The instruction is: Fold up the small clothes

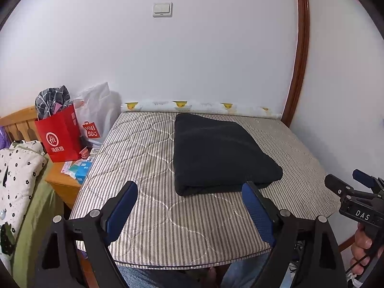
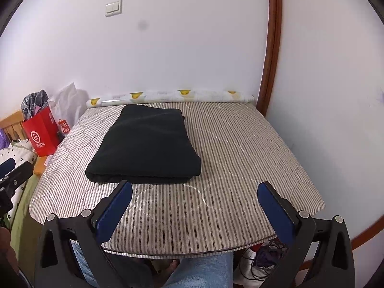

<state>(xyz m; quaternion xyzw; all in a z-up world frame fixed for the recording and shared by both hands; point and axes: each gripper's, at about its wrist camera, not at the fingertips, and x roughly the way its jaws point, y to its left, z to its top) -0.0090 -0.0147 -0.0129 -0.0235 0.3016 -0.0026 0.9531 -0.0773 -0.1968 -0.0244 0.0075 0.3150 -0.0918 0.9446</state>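
Both sets of tongs hang released above the near edge of a striped worktop [image 1: 148,216], nothing between the blue pads of either. The left tongs [image 1: 189,193] point toward the near edge of a black garment [image 1: 216,153]; the right tongs [image 2: 194,193] frame bare quilted cover, with the same garment [image 2: 146,144] at their 11 o'clock. In the left wrist view the right tongs also show at 3 o'clock, gripped by a person's hand [image 1: 362,247].

One garment is in view, folded into a thick rectangle and lying slightly askew near the middle of the worktop, toward the wall. It looks like soft, fairly heavy knit or fleece: likely to sag and slide open if lifted by one corner, so a hold on the two near corners of the rolled fold, both tongs together, seems safest.

Beyond, at 9 o'clock, stand one red paper bag [image 1: 61,136] and one white plastic bag [image 1: 96,115] on a wooden bedside cabinet [image 1: 60,182]. One light switch [image 1: 162,9] sits on the wall at 12 o'clock.
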